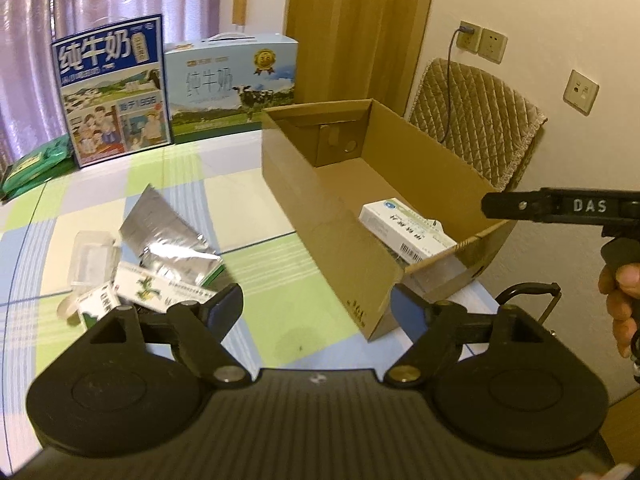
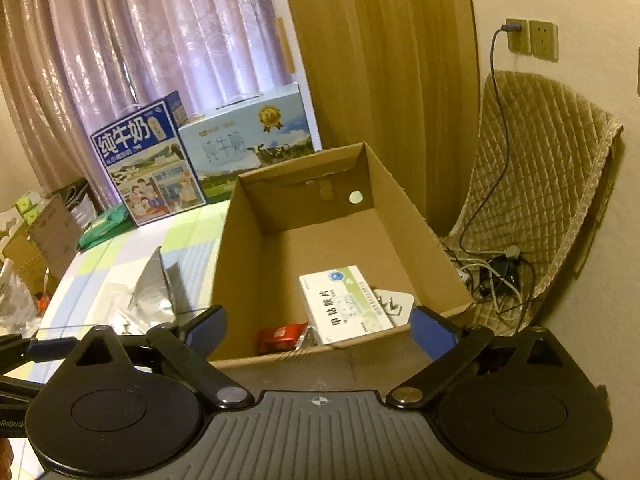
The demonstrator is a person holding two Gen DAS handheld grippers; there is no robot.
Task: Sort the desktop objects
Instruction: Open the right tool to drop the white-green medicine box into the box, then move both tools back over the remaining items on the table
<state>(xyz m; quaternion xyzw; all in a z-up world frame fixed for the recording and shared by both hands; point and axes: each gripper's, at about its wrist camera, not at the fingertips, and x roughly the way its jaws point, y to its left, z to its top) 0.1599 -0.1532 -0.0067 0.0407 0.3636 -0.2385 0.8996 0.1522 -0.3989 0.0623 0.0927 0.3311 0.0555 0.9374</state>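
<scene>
Checked desk (image 1: 248, 216): I've got a white packet (image 2: 346, 304) and red pack (image 2: 280, 338) lying in the cardboard box (image 2: 256, 264); both tools (image 1: 316, 300) (image 2: 320, 326) spread, empty; foil pouch (image 1: 168, 236) and small cartons (image 1: 156, 288) left.

The left wrist view looked from above the tabletop's (image 1: 256, 184) near edge toward the cardboard box (image 1: 304, 200) at its right. The right wrist view sat closer, peering down into that box (image 2: 248, 248). Both shared the box and milk cartons (image 1: 108, 92).

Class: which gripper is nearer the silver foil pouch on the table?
Left. The left gripper, jaws open, hovers just beside the silver foil pouch. The right gripper faces the cardboard box, with the pouch off to its left.
</scene>
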